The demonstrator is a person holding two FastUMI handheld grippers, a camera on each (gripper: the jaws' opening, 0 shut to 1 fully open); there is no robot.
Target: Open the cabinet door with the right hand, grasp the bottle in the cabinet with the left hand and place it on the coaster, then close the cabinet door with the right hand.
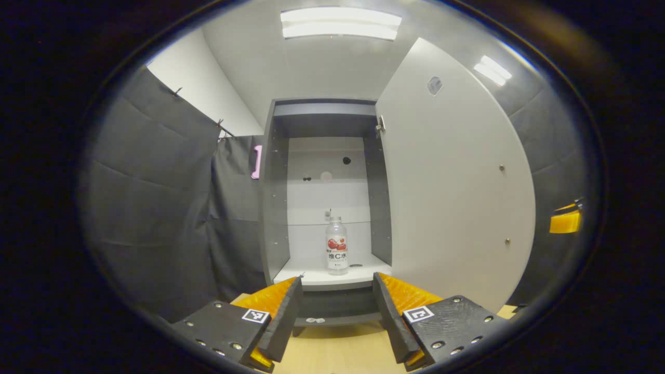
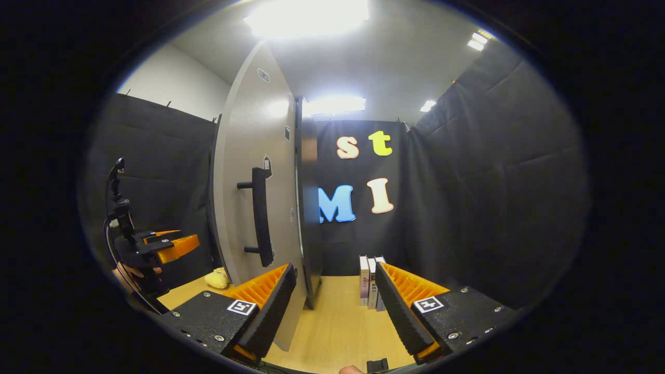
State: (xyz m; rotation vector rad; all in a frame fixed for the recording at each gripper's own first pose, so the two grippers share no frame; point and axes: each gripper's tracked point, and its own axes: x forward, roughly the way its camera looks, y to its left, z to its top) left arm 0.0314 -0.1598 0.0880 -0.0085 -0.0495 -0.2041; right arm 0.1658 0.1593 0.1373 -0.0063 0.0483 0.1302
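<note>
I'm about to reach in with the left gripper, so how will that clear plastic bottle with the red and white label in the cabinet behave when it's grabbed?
The clear plastic bottle with the red and white label stands upright, tall and narrow, so a nudge near the cap would probably tip it. It looks see-through above the label, possibly empty, so likely light. Its thin plastic may dent under the open left gripper, and the smooth label could slip.

On the wooden table [image 2: 337, 327] we see a few books [image 2: 370, 280] standing upright at the far side, close against the black cloth [image 2: 493, 208] of the far wall. To the left, a small yellow soft thing [image 2: 218, 279] lies on the table near the left cloth wall; we cannot tell what it is. Above us, ceiling lights [image 1: 340, 23] glow bright against the pale ceiling, and a white wall [image 1: 202, 88] rises behind the left cloth.
</note>
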